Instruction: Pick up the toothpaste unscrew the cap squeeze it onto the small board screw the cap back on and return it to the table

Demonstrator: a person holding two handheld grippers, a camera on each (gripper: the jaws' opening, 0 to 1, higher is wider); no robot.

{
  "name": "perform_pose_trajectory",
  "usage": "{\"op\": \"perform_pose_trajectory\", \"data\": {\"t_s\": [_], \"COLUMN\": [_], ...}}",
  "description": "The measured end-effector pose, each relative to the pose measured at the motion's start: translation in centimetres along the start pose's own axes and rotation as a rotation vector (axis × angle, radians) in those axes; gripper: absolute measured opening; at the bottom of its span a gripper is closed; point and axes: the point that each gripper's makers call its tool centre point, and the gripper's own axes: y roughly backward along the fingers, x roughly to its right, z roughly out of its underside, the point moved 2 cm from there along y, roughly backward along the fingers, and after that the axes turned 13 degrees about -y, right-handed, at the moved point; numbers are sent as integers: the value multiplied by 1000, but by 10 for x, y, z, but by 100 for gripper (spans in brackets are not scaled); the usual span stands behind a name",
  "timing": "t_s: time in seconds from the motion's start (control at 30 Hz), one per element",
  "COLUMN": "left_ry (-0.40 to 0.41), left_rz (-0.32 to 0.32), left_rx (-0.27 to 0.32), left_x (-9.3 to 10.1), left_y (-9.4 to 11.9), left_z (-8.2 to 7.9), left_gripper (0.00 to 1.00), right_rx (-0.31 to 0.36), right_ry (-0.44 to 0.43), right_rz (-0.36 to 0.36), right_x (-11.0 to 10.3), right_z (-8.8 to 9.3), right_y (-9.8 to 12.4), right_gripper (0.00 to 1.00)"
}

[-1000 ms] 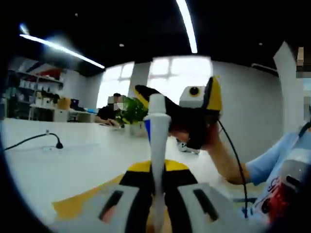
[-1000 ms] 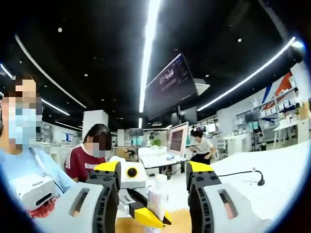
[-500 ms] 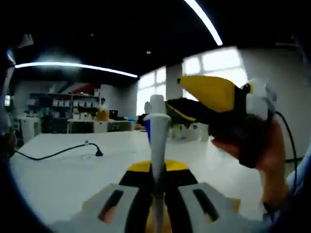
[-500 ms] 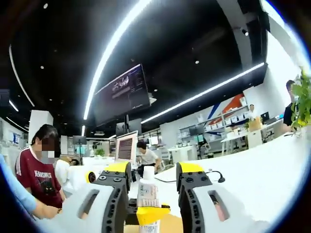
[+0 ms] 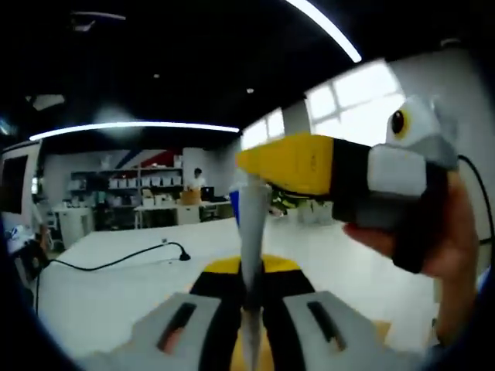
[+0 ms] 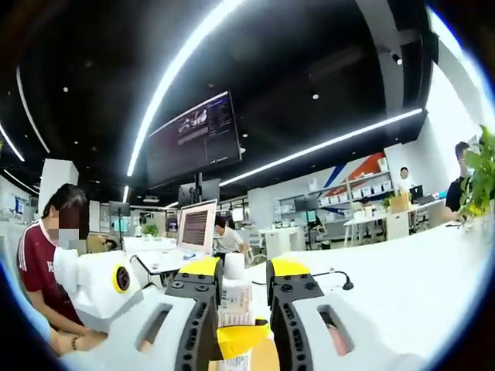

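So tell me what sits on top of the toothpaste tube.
In the right gripper view, a white cap tops the toothpaste tube, between the right claw tips. In the left gripper view, that claw covers the tube's top.

A dark ceiling (image 6: pixel 309 69) carried long light strips (image 6: pixel 182 66). A hanging screen (image 6: pixel 192 139) faced white desks (image 6: pixel 402 270). Bright windows (image 5: pixel 352 97) lit the far wall.

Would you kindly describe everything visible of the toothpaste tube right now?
The toothpaste tube stands upright, clamped low on its body by the left gripper. It looks white with a blue patch near the top and printed text on its side. In the right gripper view its white cap sits between the right gripper's yellow-tipped jaws, which have closed in around the top of the tube; actual contact is hard to confirm.
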Motion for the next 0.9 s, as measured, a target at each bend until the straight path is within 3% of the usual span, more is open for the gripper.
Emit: {"op": "perform_pose_trajectory", "data": {"t_s": [0.2,0.43,0.63,0.9], "left_ry": [0,19,69,81], "left_rz": [7,-36,-24,5], "left_rx": [-26,-42,-43,-44], "left_x": [9,8,9,16], "left_y": [0,8,10,11], "left_z": [9,12,13,14], "left_gripper": [6,6,6,5], "right_rx": [-16,-41,-68,-79], "right_ry": [-41,51,147,82], "right_rz": [-29,-16,-2,18], "right_x": [-3,-15,-23,-17], "right_z": [8,16,21,21], "right_y": [1,0,1,7], "right_gripper": [11,11,10,10]}}
